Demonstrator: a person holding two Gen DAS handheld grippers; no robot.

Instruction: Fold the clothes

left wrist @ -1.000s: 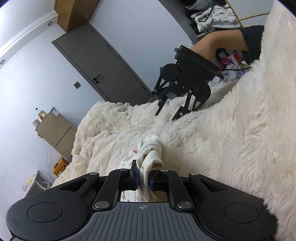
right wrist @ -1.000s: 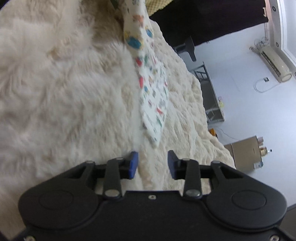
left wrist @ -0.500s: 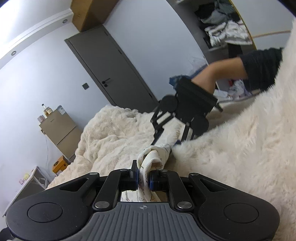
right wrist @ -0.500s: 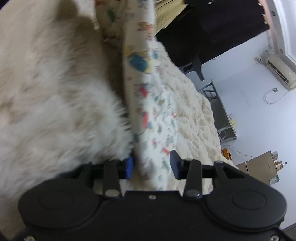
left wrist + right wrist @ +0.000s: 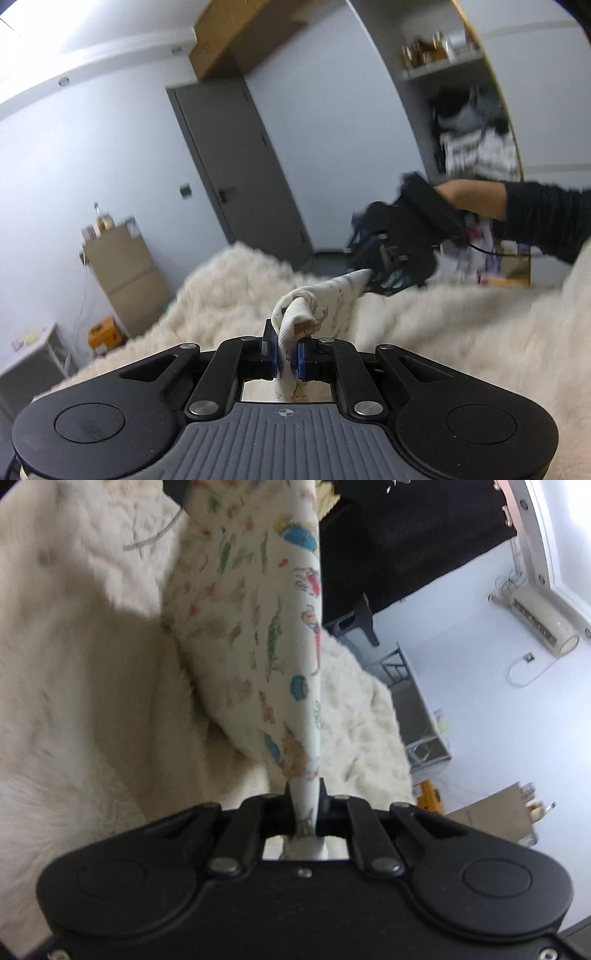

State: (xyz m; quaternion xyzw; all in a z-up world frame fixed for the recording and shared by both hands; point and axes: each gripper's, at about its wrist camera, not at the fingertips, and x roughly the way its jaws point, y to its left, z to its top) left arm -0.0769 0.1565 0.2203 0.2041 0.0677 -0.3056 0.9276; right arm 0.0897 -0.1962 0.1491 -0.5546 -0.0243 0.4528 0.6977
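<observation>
Both ends of the printed garment (image 5: 273,638) have come up off the fluffy cream blanket (image 5: 461,332) since a second ago, when the right hand-held gripper (image 5: 304,801) hung with its jaws apart over the cloth and only the left one had a hold; now the right hand-held gripper is clenched on a narrow bunched end of the fabric, which rises from between its fingers as a taut band with small coloured figures on white; the blanket lies below and to the left of that band, blurred.

From the left wrist view, the left hand-held gripper (image 5: 284,354) is clamped on a rolled, knotted-looking fold of the same garment, its blue pads (image 5: 303,356) pressing the cloth from either side; the fabric runs away from it in a stretched strip to the other gripper, which shows as a dark blurred shape held by a hand with a dark sleeve (image 5: 539,225) behind it; the strip hangs just above the blanket, between the two grippers.

Behind are a grey door (image 5: 240,166), a cardboard-coloured cabinet (image 5: 125,273) against the wall at left, and open shelves (image 5: 472,147) with piled clothes at right; the right wrist view shows a wall air conditioner (image 5: 543,627).
</observation>
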